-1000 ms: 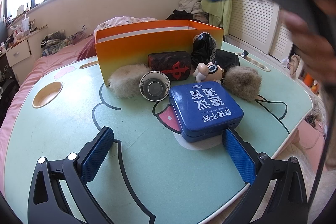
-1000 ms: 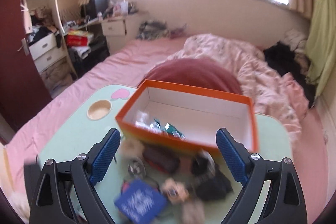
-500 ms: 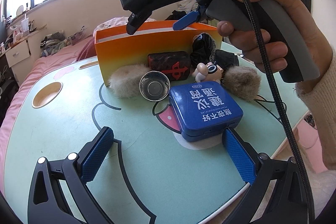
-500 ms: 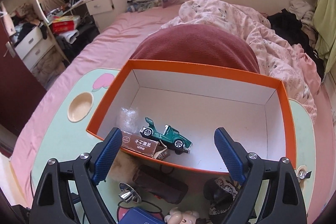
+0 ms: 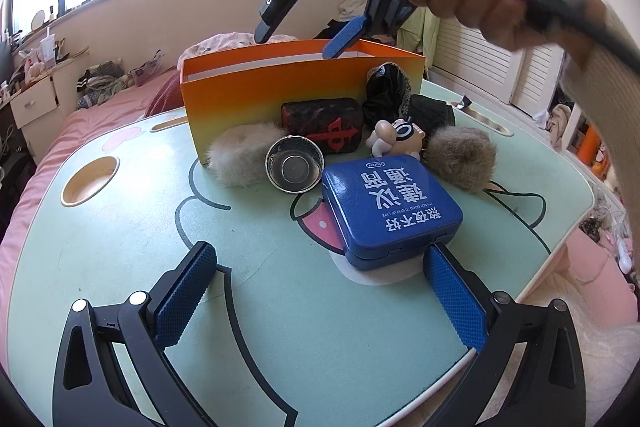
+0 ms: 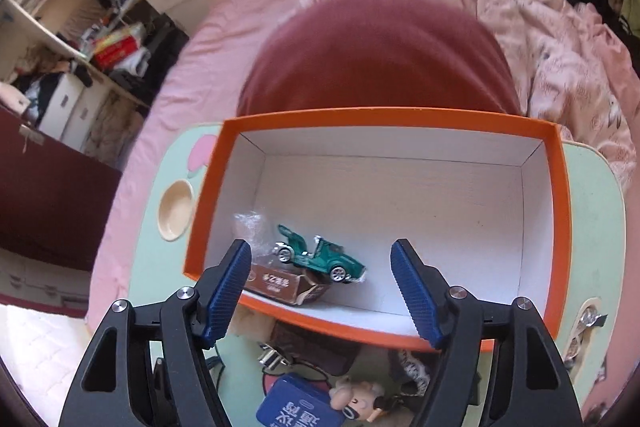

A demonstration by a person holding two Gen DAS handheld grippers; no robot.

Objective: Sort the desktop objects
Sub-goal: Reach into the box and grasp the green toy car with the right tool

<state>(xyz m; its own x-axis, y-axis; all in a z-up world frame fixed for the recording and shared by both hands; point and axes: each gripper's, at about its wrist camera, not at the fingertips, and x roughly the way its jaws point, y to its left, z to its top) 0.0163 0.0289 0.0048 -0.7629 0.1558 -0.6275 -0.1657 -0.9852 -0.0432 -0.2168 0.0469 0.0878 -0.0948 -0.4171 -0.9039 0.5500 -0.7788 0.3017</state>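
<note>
A green toy car [image 6: 318,259] lies in the box's [image 6: 560,227] near-left corner, long axis slanting along the near wall. The right claw [image 6: 320,287] hangs empty above, jaws just narrowing; the left claw [image 5: 320,303] is released.

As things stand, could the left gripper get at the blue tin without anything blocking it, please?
Probably yes. The left gripper is open and low over the table, and the blue tin lies just beyond its right finger, with nothing in between; it would need to shift sideways.
</note>
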